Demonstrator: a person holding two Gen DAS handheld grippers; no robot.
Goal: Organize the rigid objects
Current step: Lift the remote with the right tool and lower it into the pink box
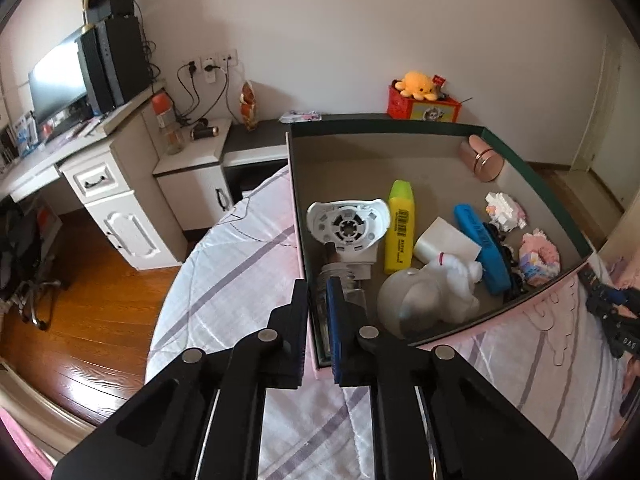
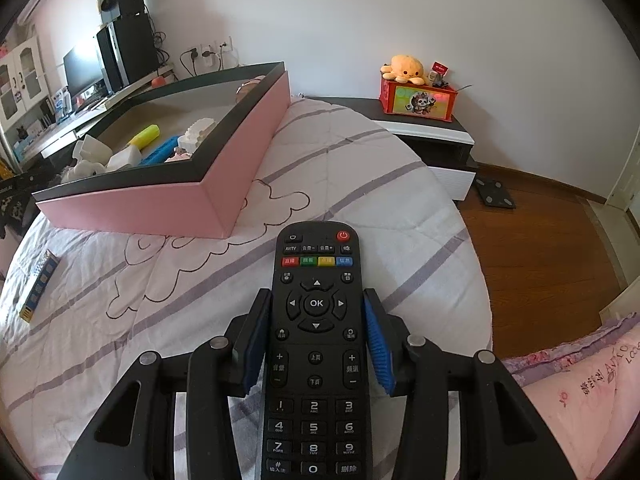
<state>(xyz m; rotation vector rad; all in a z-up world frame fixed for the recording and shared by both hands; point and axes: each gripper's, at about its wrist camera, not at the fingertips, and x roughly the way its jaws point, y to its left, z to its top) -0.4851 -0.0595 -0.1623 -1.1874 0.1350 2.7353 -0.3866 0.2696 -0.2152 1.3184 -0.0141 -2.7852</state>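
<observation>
the remote control [image 2: 316, 344] sits clamped in the right hand-held gripper [image 2: 316, 344], lower centre. the left hand-held gripper [image 1: 318, 320] pinches the pink box [image 1: 298, 216] wall.

The left gripper [image 1: 318, 292] is matte black, angular plastic with four round silver pivot pins across its linkage and a ribbed blue pad on one finger. The right gripper [image 2: 316, 308] matches it, with ribbed blue pads [image 2: 378, 344] lining both fingers.
</observation>
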